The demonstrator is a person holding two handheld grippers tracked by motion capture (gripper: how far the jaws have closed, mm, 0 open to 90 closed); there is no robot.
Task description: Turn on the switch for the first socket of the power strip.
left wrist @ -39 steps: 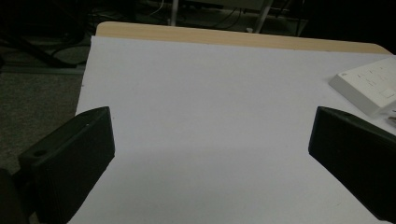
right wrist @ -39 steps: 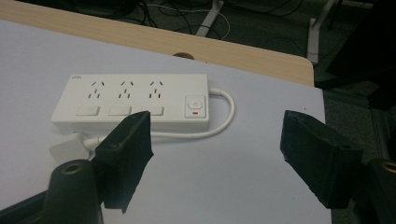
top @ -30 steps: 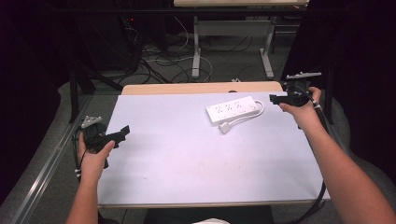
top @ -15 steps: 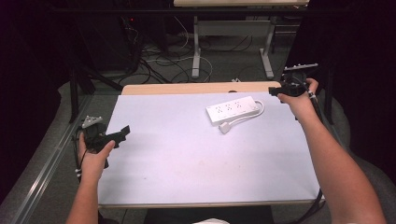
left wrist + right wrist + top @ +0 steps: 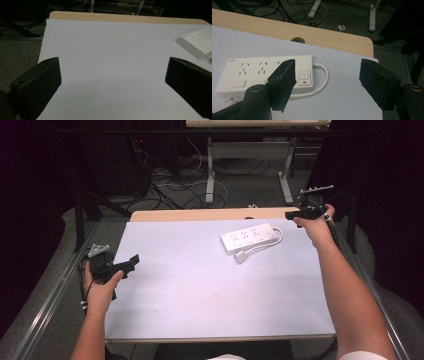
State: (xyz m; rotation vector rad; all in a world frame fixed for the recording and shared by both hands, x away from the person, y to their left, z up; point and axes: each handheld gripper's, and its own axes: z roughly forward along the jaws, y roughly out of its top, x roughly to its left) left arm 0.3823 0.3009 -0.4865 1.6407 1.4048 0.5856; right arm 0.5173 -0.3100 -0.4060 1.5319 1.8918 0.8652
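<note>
Our right gripper (image 5: 292, 213) hangs at the far right corner of the table (image 5: 200, 300), held in the right hand (image 5: 315, 222), with its jaws spread apart and nothing between them. In the right gripper view the same gripper (image 5: 327, 82) looks down on the white power strip (image 5: 265, 73), and one dark jaw stands in front of the strip's end near the switch (image 5: 304, 75), though we cannot tell that it touches. The strip's white cord (image 5: 322, 82) loops out from that end and curls back along its near side. From the high view, the power strip (image 5: 250, 237) lies flat on the pale sheet that covers the table, in the far right part, slightly slanted, with its plug (image 5: 241, 257) resting just beside it on the near side. Our left gripper (image 5: 131, 262) sits at the left edge of the table, gripped in the left hand (image 5: 100, 287), well apart from the strip. In the left gripper view that gripper (image 5: 112, 75) has its jaws spread wide over bare sheet, holding nothing, and a corner of the power strip (image 5: 197, 42) shows at the far right. Beyond the table's wooden far edge, cables (image 5: 165, 185) lie on the floor.
</note>
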